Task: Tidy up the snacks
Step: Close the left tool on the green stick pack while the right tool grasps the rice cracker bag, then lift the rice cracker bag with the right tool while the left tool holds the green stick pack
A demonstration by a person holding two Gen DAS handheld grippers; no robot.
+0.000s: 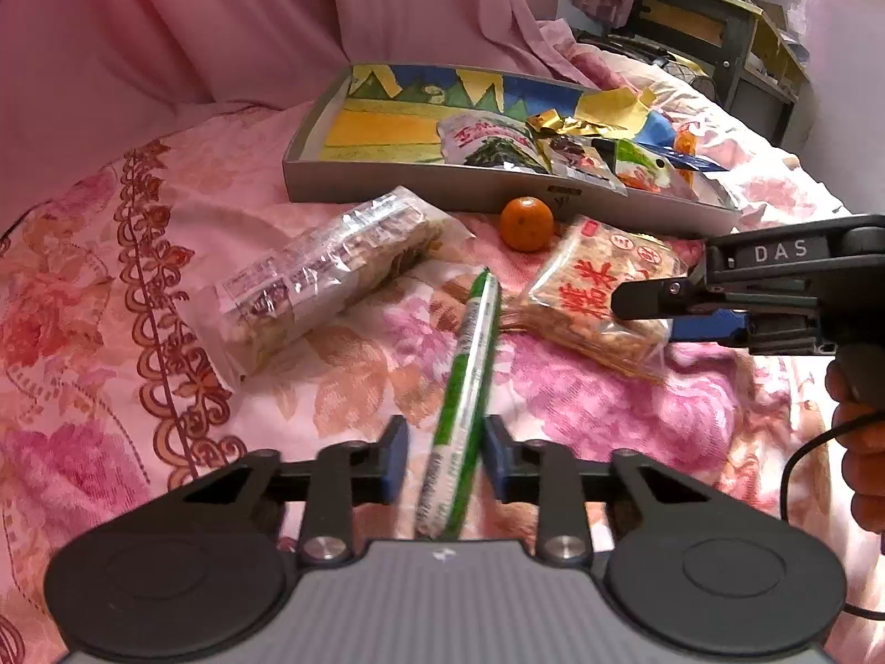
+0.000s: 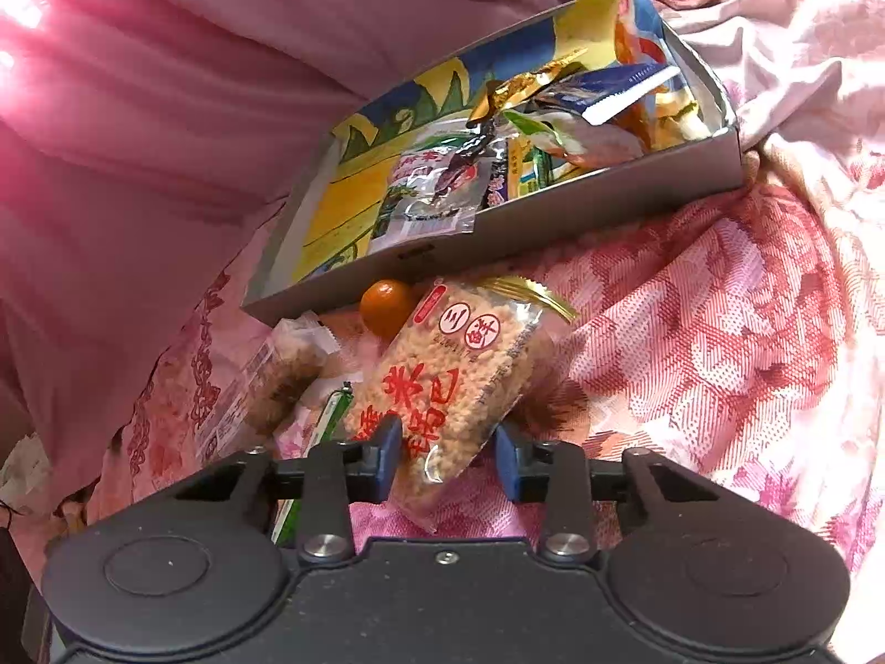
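Note:
A grey tray (image 1: 387, 188) with a painted floor holds several snack packets (image 1: 498, 144) at its right end; it also shows in the right wrist view (image 2: 553, 210). My left gripper (image 1: 445, 462) is open, its blue pads either side of a long green stick snack (image 1: 467, 387) lying on the bed. My right gripper (image 2: 448, 462) is open around the near end of a rice cracker bag (image 2: 453, 382), pads not pressing it; it shows from the side in the left wrist view (image 1: 652, 301). An orange (image 1: 526, 223) and a clear-wrapped cracker pack (image 1: 326, 276) lie in front of the tray.
Everything lies on a pink floral bedspread (image 1: 581, 398). A pink curtain (image 1: 193, 27) hangs behind the tray. A dark desk (image 1: 708, 16) stands at the back right. A hand (image 1: 863, 442) holds the right gripper's handle.

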